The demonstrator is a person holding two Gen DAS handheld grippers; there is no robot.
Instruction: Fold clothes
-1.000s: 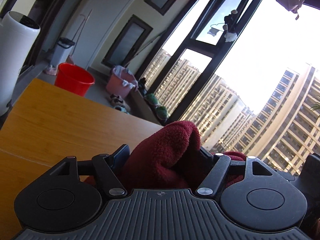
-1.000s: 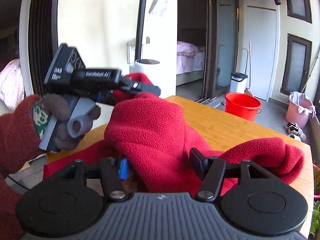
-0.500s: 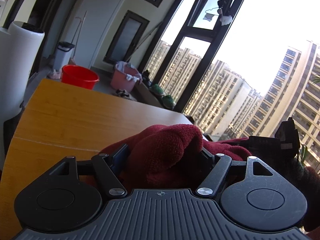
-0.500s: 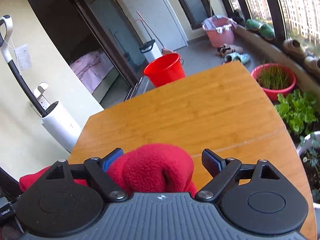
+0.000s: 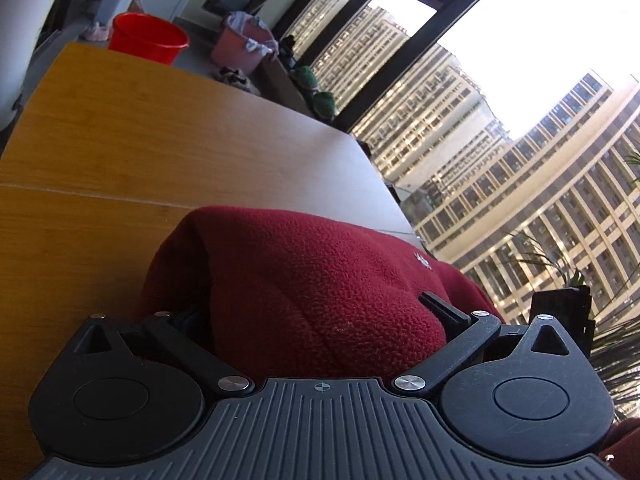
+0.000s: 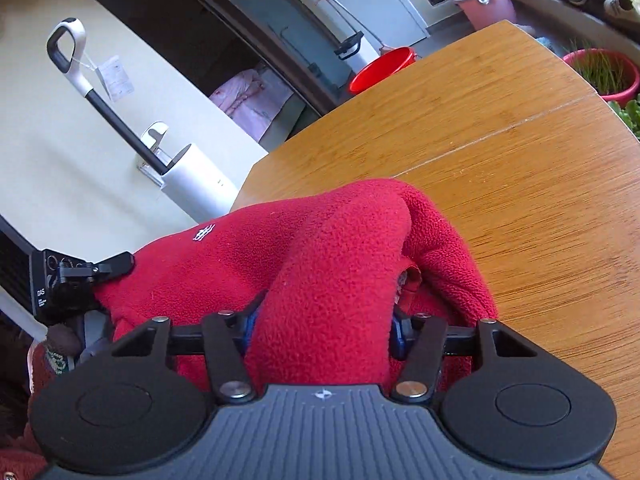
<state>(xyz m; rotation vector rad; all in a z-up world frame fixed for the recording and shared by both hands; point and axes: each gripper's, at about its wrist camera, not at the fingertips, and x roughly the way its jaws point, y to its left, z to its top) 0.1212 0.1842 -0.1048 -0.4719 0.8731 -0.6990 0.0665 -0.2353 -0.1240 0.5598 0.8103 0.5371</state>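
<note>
A red fleece garment point(image 5: 320, 264) lies bunched on the wooden table point(image 5: 120, 140) between both grippers. My left gripper point(image 5: 312, 304) has its jaws opening to their widest. The fleece bulges between them and hides the left finger, and the pads do not pinch it. In the right wrist view the same fleece point(image 6: 280, 240) is humped on the table point(image 6: 500, 140). There my right gripper point(image 6: 326, 316) is closing its jaws, and the blue pads press a thick fold. The left gripper point(image 6: 80, 276) shows at the fleece's left edge, held by a gloved hand.
A red bucket point(image 6: 380, 68) and a pink basin point(image 6: 484, 0) stand on the floor beyond the table. A white vacuum stand point(image 6: 200, 184) is by the wall on the left. Potted plants point(image 6: 600, 72) line the window side. Bare tabletop stretches ahead of the fleece.
The left jaws have spread wide and let go of the fleece while the gripper tilted down. The right gripper rolled, dropped toward the table and narrowed its jaws onto a fold.
</note>
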